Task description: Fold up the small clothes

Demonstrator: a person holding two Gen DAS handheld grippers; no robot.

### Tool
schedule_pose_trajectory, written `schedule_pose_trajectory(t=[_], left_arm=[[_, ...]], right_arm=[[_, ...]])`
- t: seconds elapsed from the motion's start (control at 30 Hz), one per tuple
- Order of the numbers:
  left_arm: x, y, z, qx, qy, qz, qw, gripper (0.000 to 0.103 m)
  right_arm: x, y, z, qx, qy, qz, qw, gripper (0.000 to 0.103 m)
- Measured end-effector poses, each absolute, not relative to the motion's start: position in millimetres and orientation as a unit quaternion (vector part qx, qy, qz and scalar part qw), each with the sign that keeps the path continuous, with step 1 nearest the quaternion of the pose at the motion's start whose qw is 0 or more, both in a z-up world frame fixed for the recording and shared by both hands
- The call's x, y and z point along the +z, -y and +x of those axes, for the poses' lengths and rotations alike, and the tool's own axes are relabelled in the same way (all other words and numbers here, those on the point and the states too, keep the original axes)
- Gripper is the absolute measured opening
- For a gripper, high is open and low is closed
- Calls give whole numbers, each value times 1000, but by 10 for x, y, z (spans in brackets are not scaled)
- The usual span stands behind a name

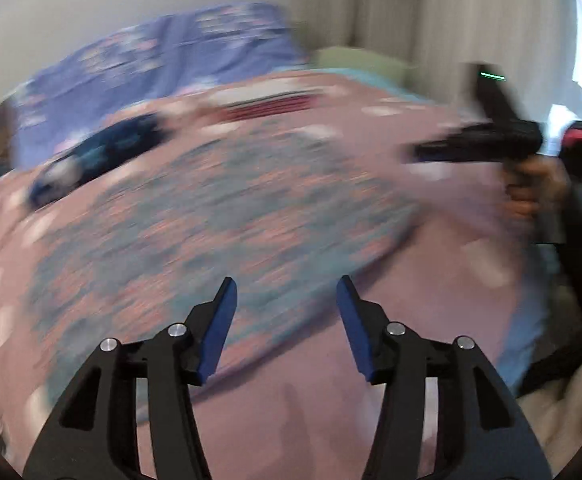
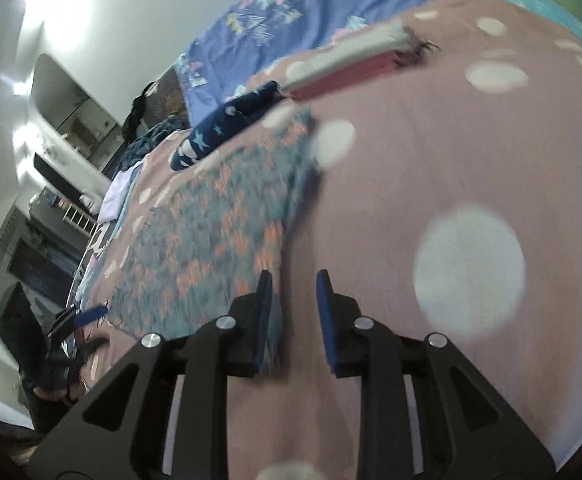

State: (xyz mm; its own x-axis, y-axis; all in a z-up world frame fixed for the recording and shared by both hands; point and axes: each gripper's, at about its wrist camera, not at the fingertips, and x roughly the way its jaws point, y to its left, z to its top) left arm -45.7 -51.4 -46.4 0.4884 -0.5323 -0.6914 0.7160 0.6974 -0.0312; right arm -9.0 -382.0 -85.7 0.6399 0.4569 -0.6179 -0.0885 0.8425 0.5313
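Pink dotted bedspread (image 2: 471, 140) carries floral garment (image 1: 211, 208), navy garment (image 2: 227, 128); both grippers (image 1: 287, 300) (image 2: 291, 292) agape, empty.

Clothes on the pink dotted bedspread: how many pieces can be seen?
3. A teal floral garment lies spread nearest the grippers, a navy star-print garment lies just beyond it, and a folded red-and-white piece lies farthest. Blur may hide more.

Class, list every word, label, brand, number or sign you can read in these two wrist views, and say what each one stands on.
None can be read.
Floral garment: blurred pattern of flowers only, no lettering.
Navy garment: stars, no words.
Pink spotted bedspread: white dots only.
Blue sheet: pastel shapes, no text.
Right gripper: a green light bar on its body, no readable marking.
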Motion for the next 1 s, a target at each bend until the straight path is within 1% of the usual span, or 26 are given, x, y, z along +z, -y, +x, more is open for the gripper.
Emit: schedule_pose_trajectory(t=[0.03,0.13,0.2,0.23,0.3,0.37,0.43,0.57,0.6,0.63,0.7,0.73,0.8,0.87,0.93,1.0], left_arm=[[-505,780,-445,-382,-351,142,843,58],[-670,1340,-442,-400,-350,189,826,62],[-815,1672,-431,-406,-354,221,813,63],[-865,1770,-436,-404,-356,234,810,63],[-975,1919,-442,-408,-365,248,799,63],[-1064,2051,-439,-409,-370,265,791,64],[-1083,2128,-447,-404,-357,285,792,71],[-1050,2104,-350,-394,-358,270,802,71],[-1033,2084,-297,-385,-355,260,811,62],[-987,2042,-287,-388,-351,245,816,38],[-883,1965,-272,-405,-350,212,817,9],[-831,1903,-268,-404,-346,196,824,8],[-766,1800,-242,-405,-348,168,828,7],[-724,1734,-164,-405,-361,138,829,7],[-708,1661,-110,-408,-371,112,826,7],[-698,1628,-93,-420,-373,95,822,7]], right_arm=[[-854,3822,0,155,-397,229,875,25],[-945,3801,338,167,-422,240,858,31],[-1027,3783,494,173,-436,250,847,39],[-1055,3783,561,176,-440,255,843,41],[-1117,3796,667,185,-444,270,834,44],[-1156,3805,757,193,-447,283,826,44],[-1180,3809,878,201,-452,290,819,46],[-1201,3718,1081,211,-466,287,810,49],[-1199,3683,1142,209,-470,283,810,50],[-1195,3662,1196,207,-471,281,810,50],[-1188,3632,1308,200,-473,281,811,50],[-1191,3627,1350,196,-473,281,812,48],[-1213,3665,1446,179,-471,281,817,21],[-1278,3750,1517,177,-472,311,806,9],[-1293,3786,1506,191,-464,327,801,6],[-1206,3769,1464,197,-448,310,815,5]])
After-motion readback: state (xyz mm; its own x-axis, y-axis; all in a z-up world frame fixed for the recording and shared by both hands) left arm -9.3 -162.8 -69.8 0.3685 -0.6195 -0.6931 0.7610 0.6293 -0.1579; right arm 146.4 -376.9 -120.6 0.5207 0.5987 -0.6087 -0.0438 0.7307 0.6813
